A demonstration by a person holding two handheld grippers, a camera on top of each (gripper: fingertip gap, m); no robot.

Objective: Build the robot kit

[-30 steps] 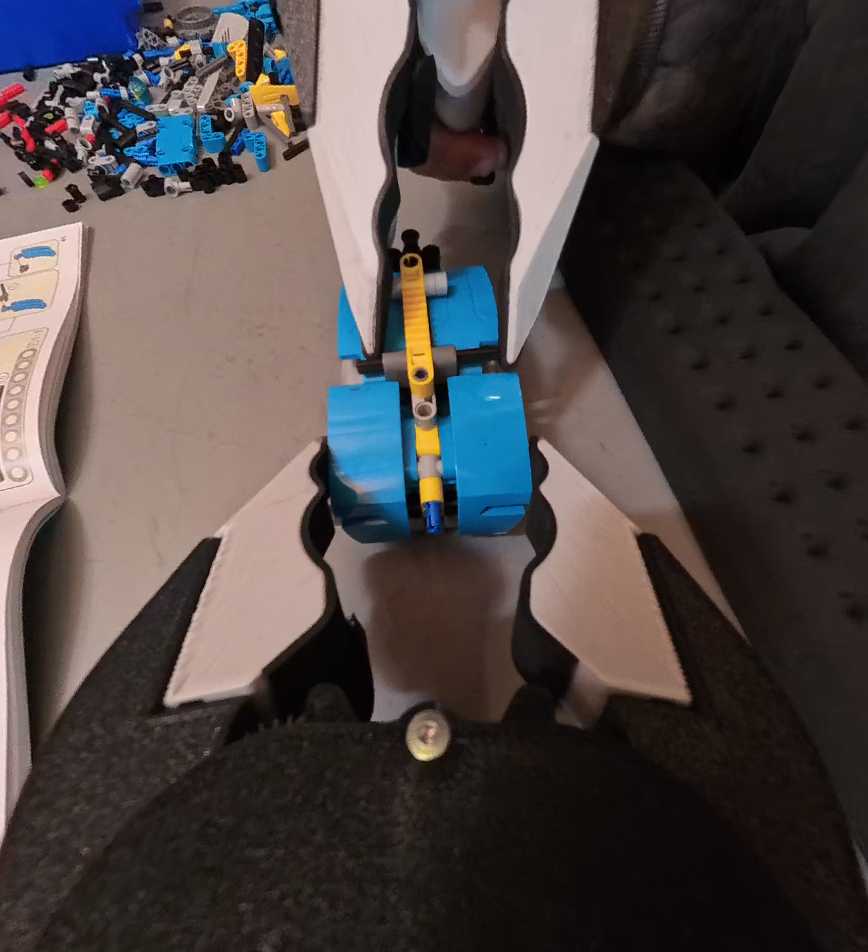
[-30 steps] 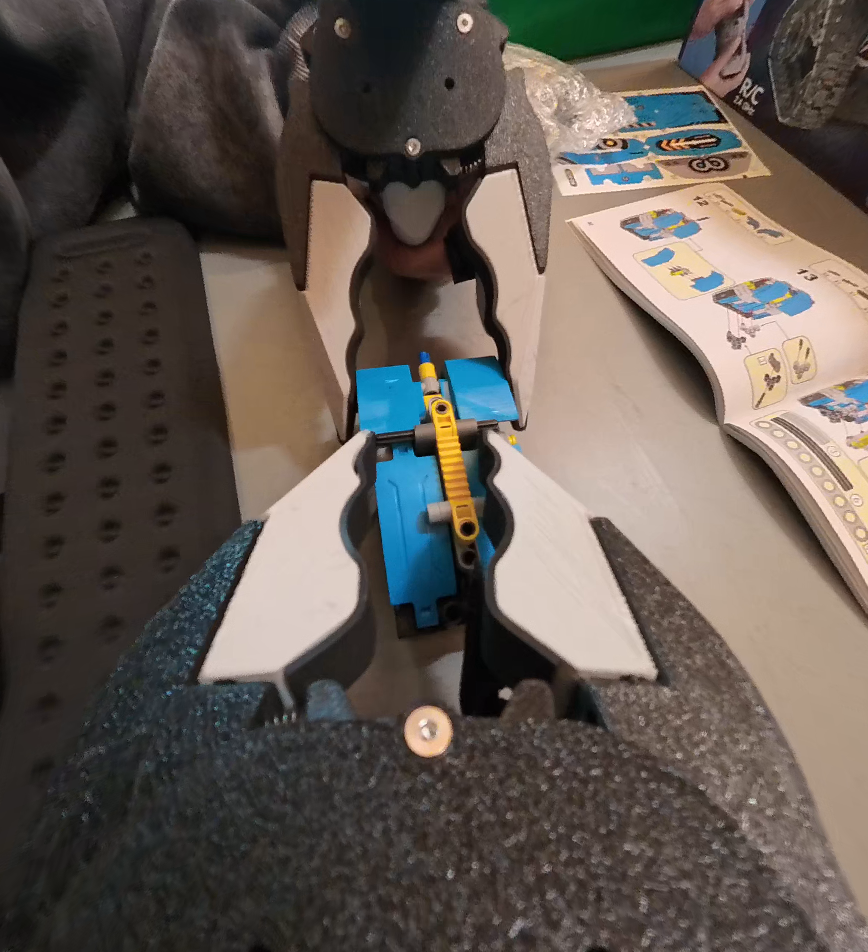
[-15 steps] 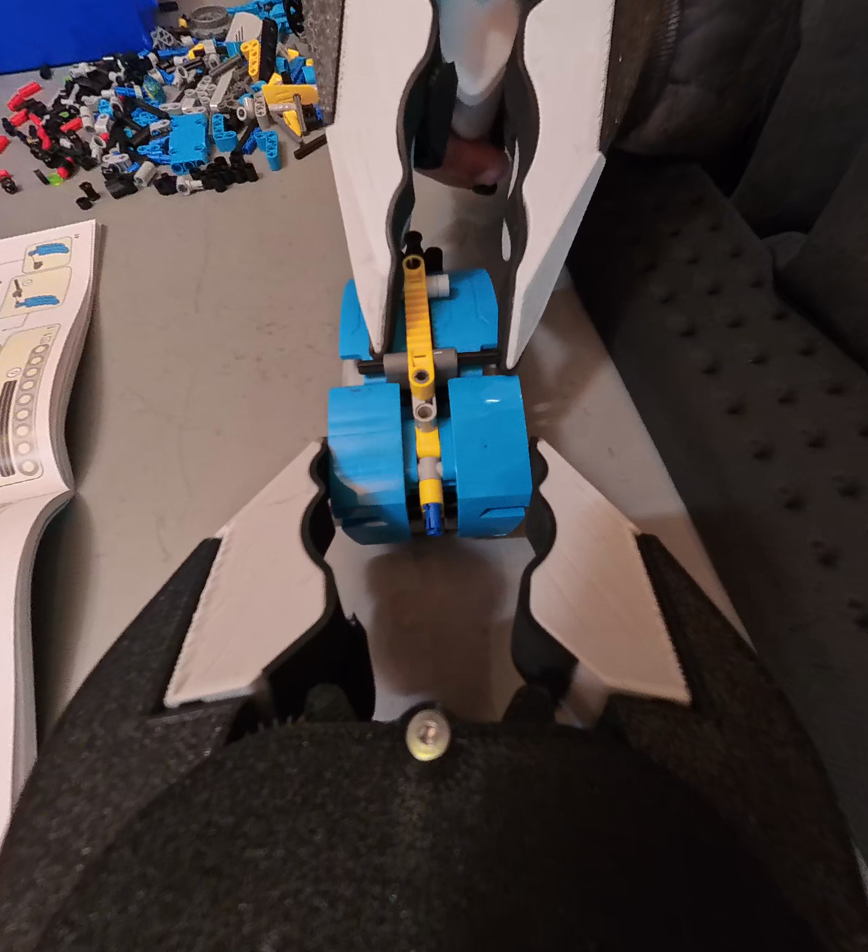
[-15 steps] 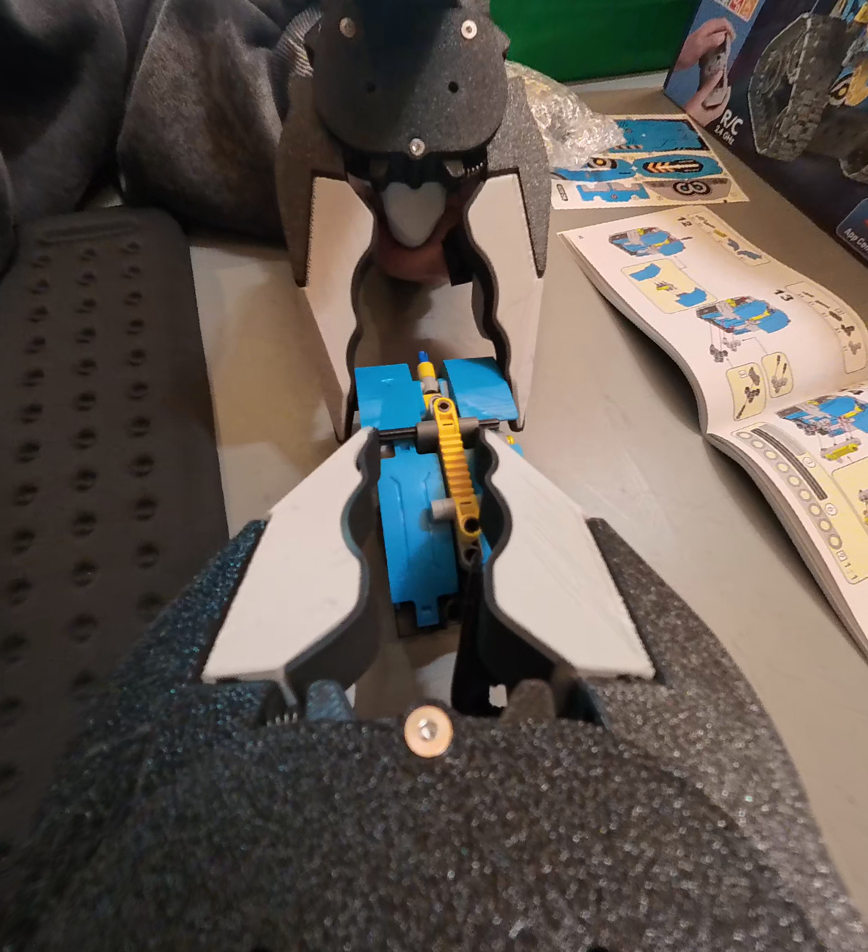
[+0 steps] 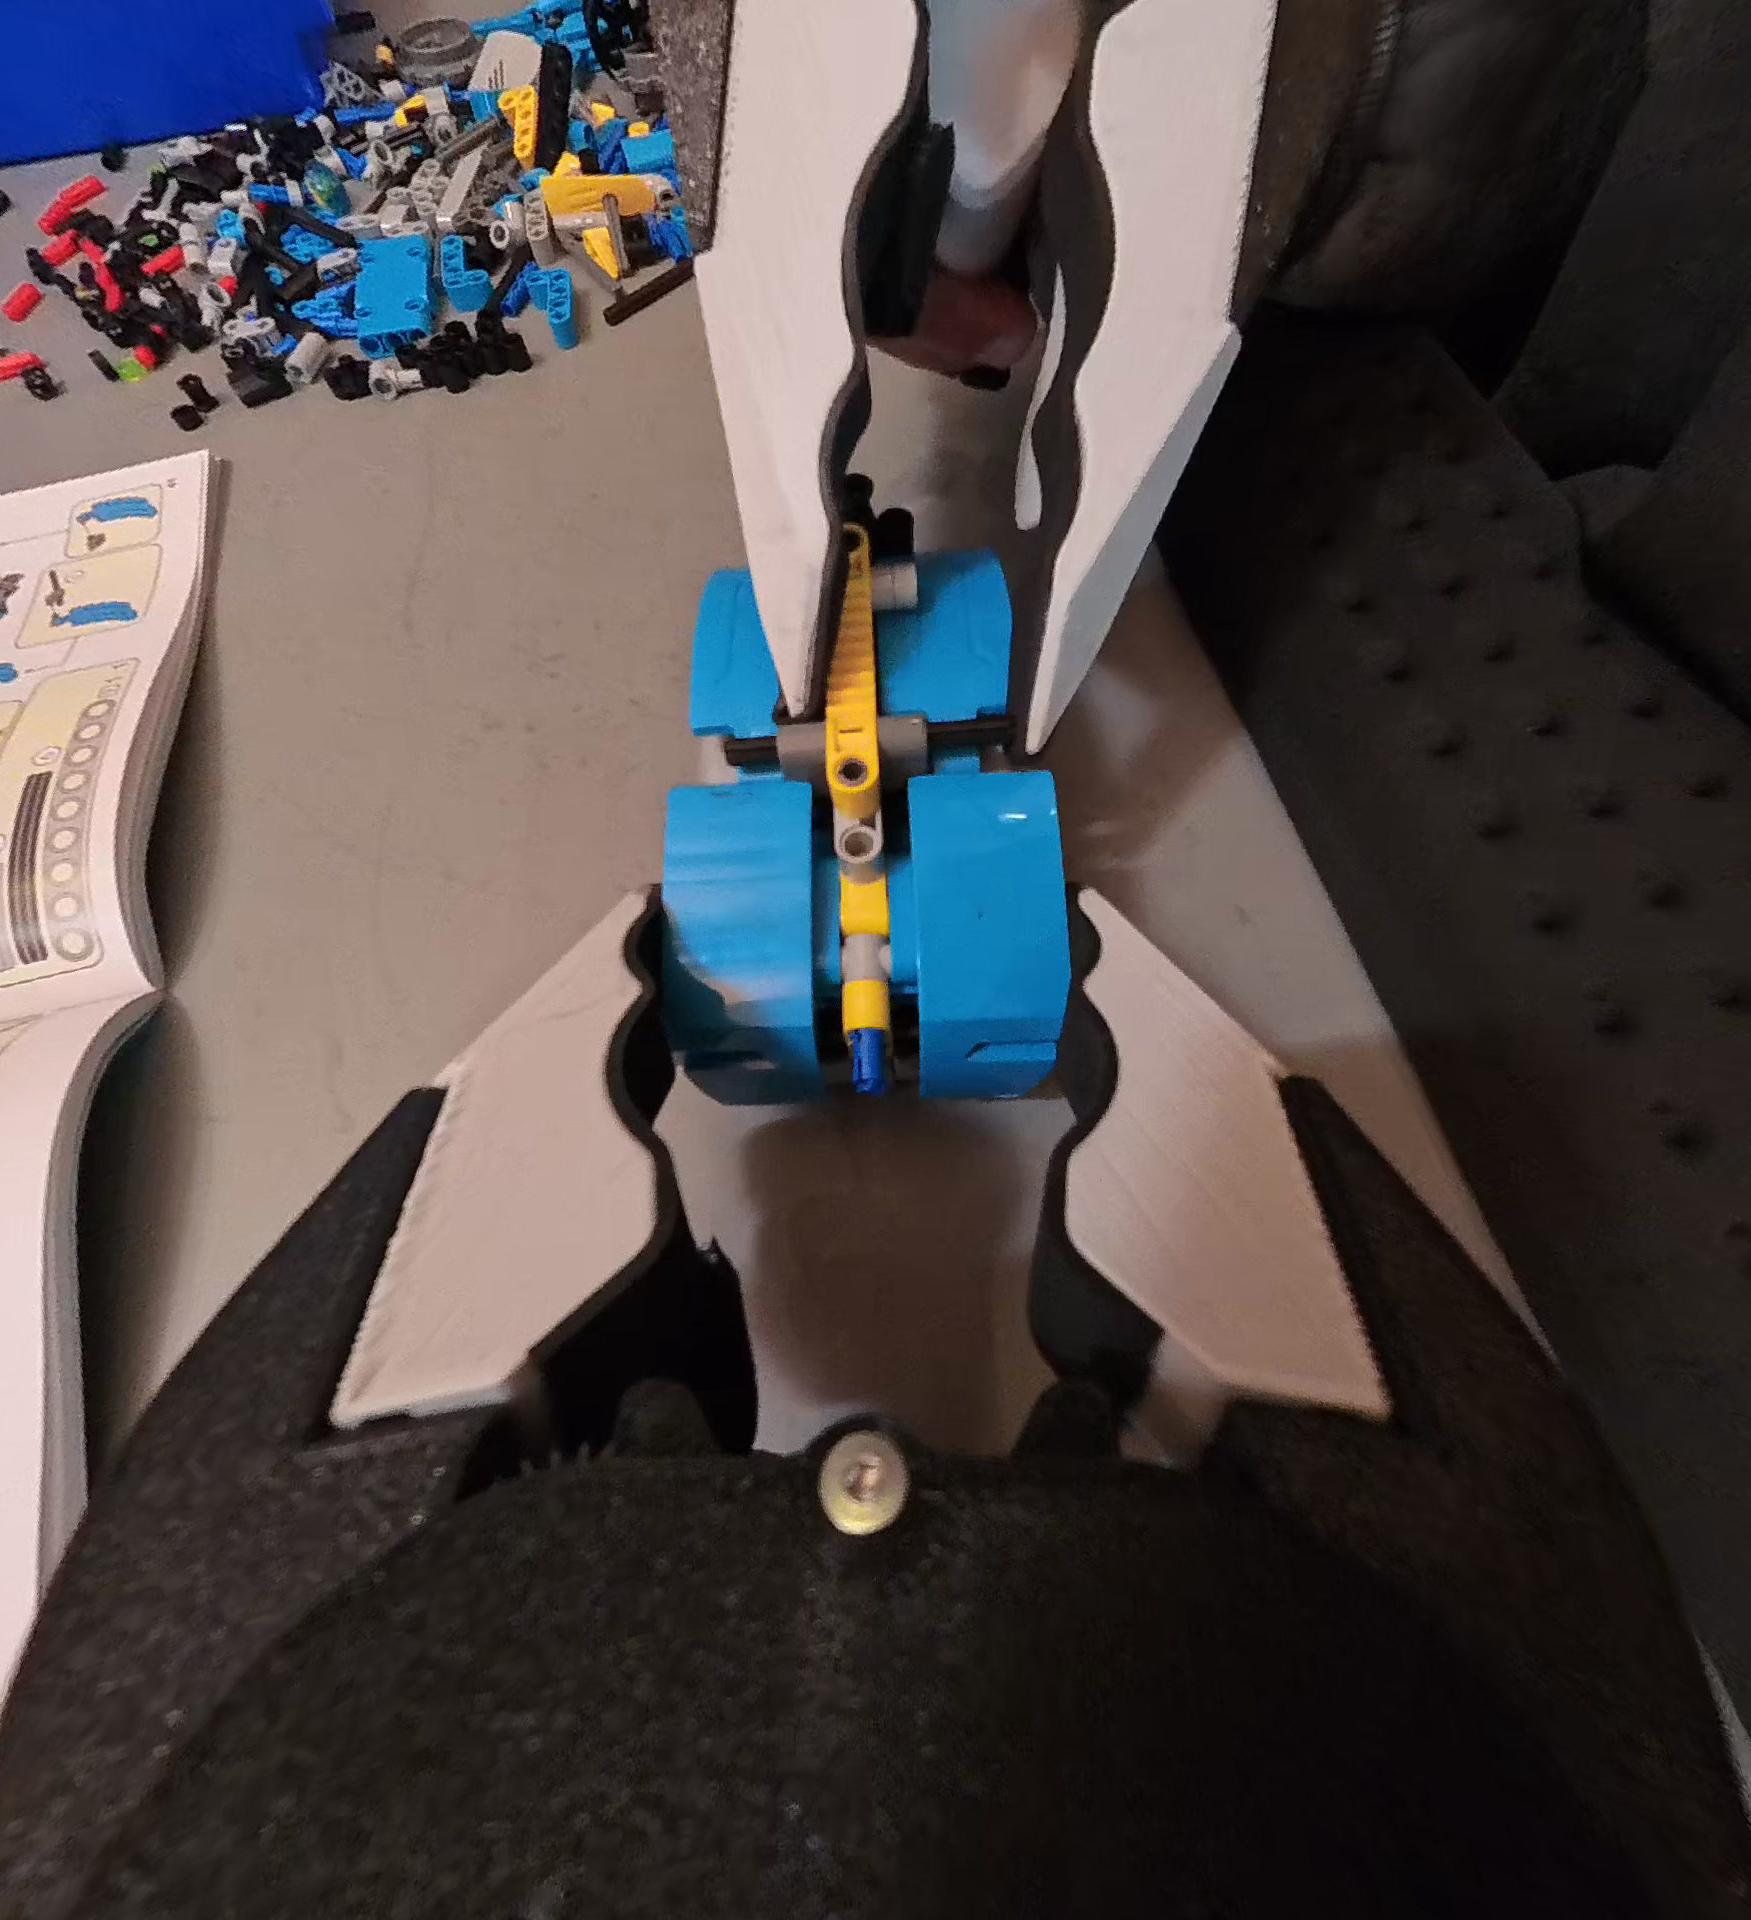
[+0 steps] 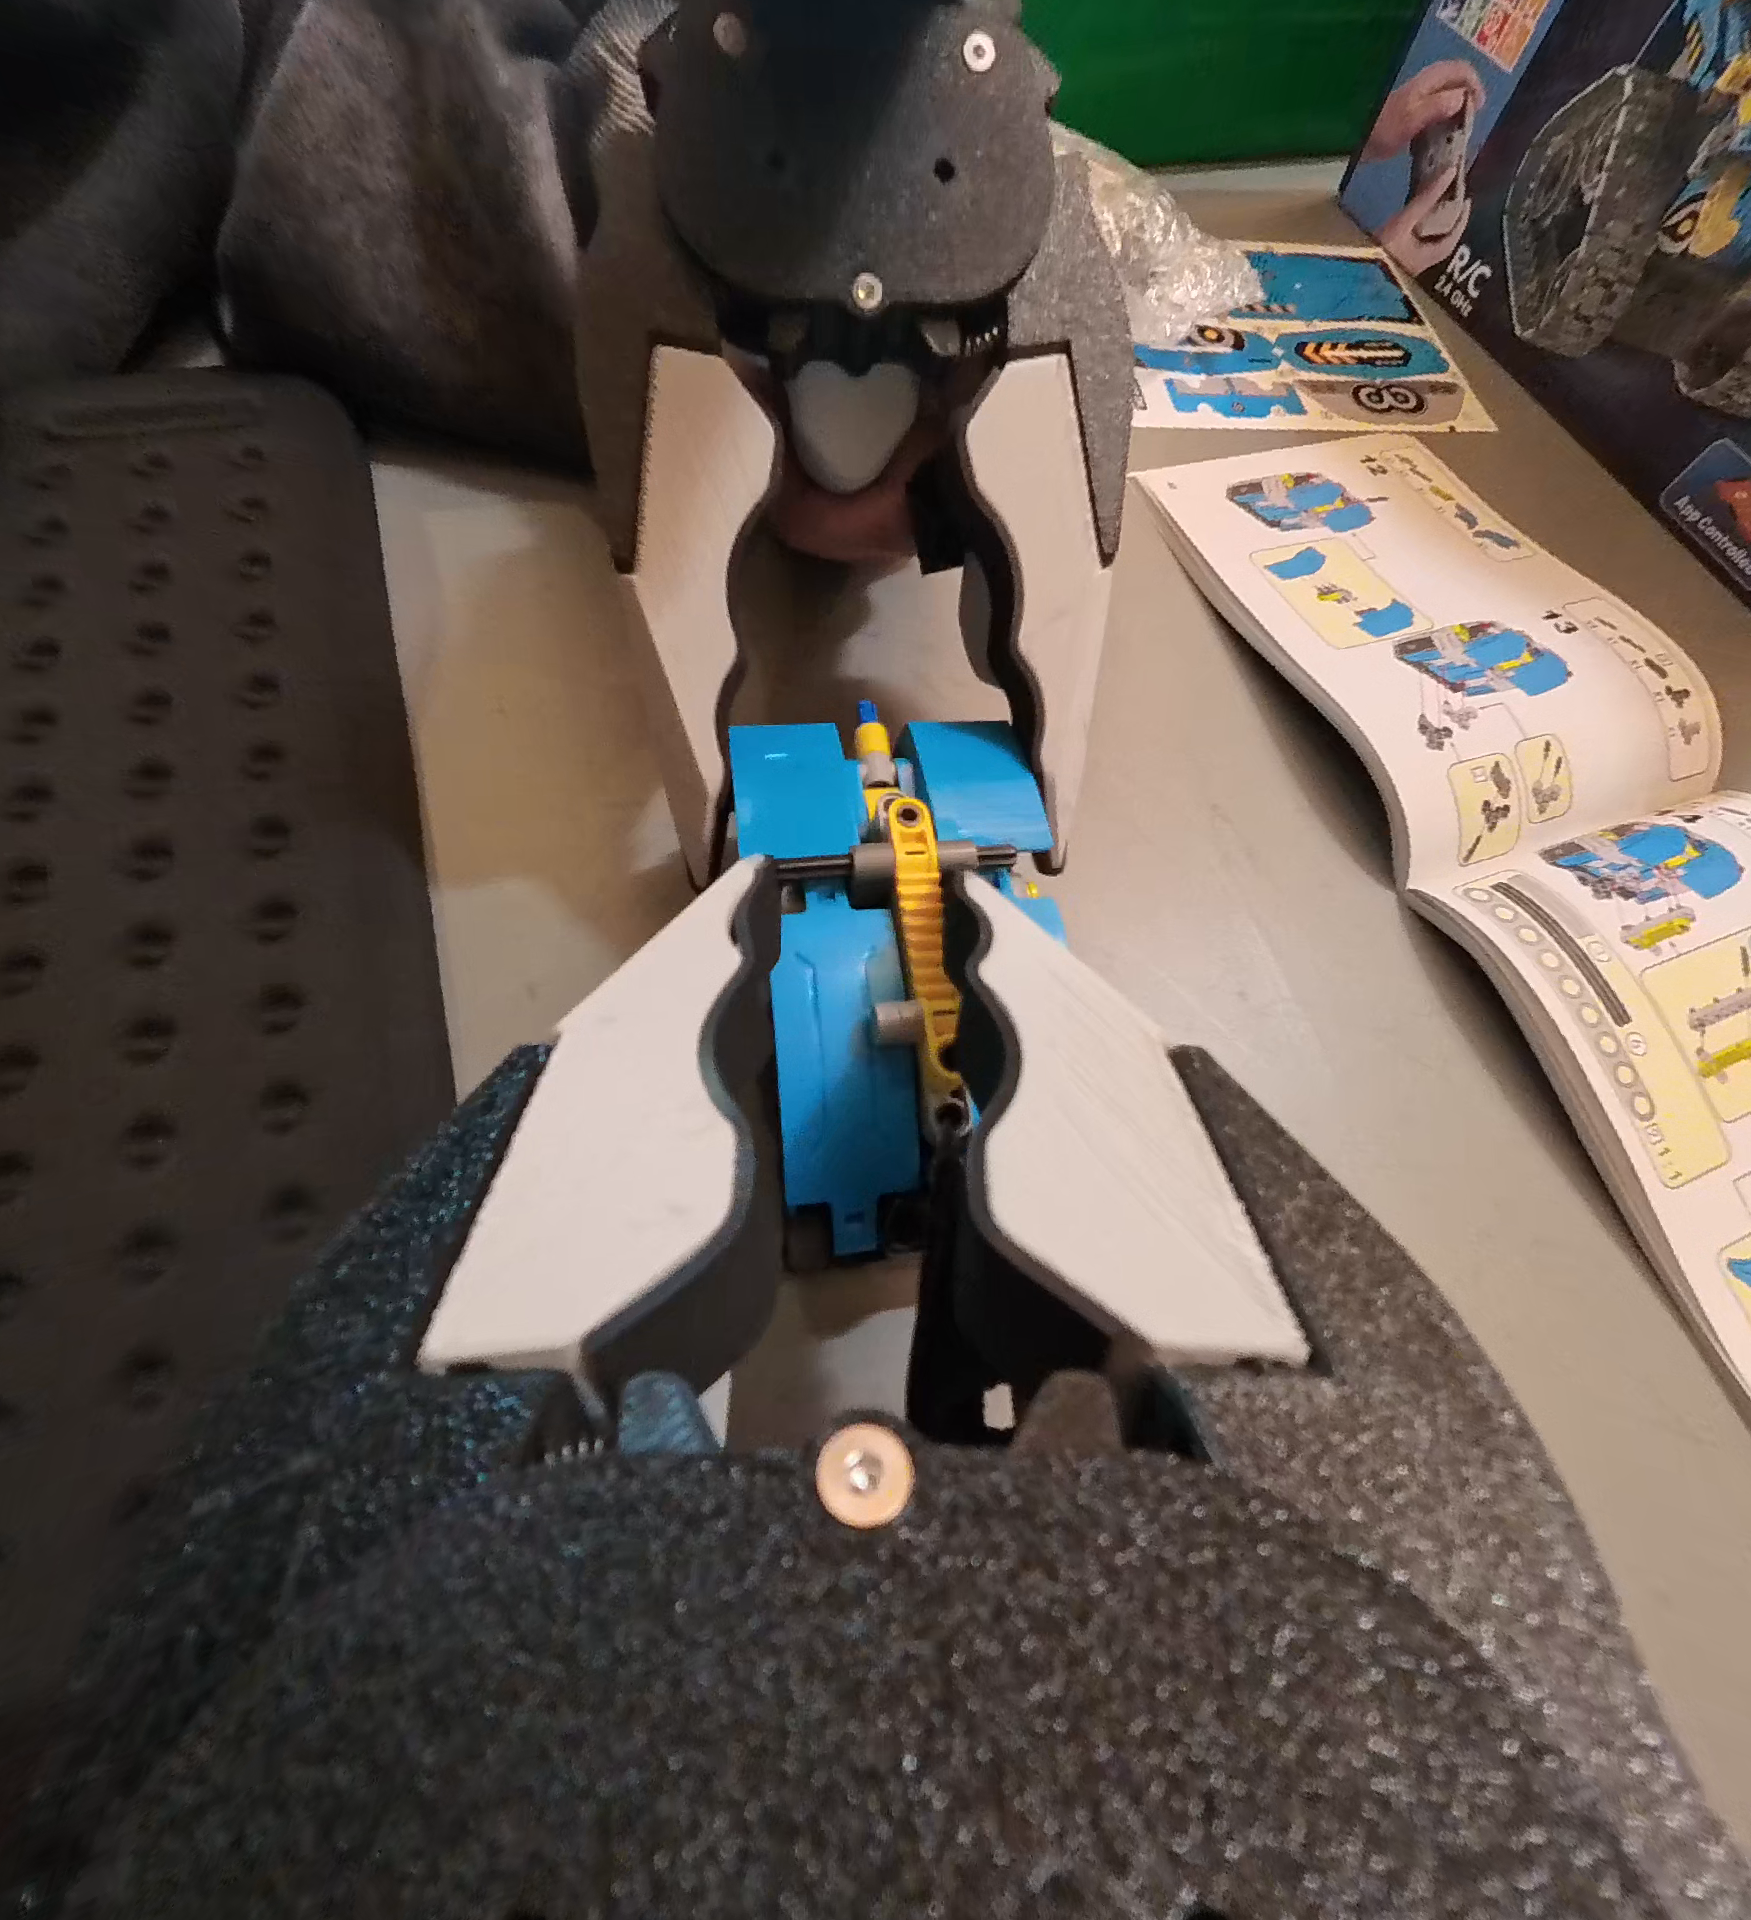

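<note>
1. Two grippers meet nose to nose over one small blue model (image 5: pixel 985 914), which sits on the grey table (image 5: pixel 435 623).
2. Left gripper (image 5: pixel 866 935): its claw is closed on the model's near end, one finger pressed against each rounded blue panel.
3. Right gripper (image 6: pixel 876 883): its claw is narrow and grips the model's other end. One finger lies against the blue body and the other against the yellow beam (image 6: pixel 918 956).
4. The beam runs along the top of the model, down its middle. A black axle (image 6: pixel 990 857) crosses it just at the right gripper's tips.
5. In the left wrist view an open booklet (image 5: pixel 40 727) lies left of the model, well apart. A pile of loose parts (image 5: pixel 362 260) lies farther back.
6. In the right wrist view a sticker sheet (image 6: pixel 1297 353) and a printed box (image 6: pixel 1629 187) lie beyond the booklet.
7. A dark dimpled pad (image 6: pixel 154 831) runs along the table on the model's other side.
</note>
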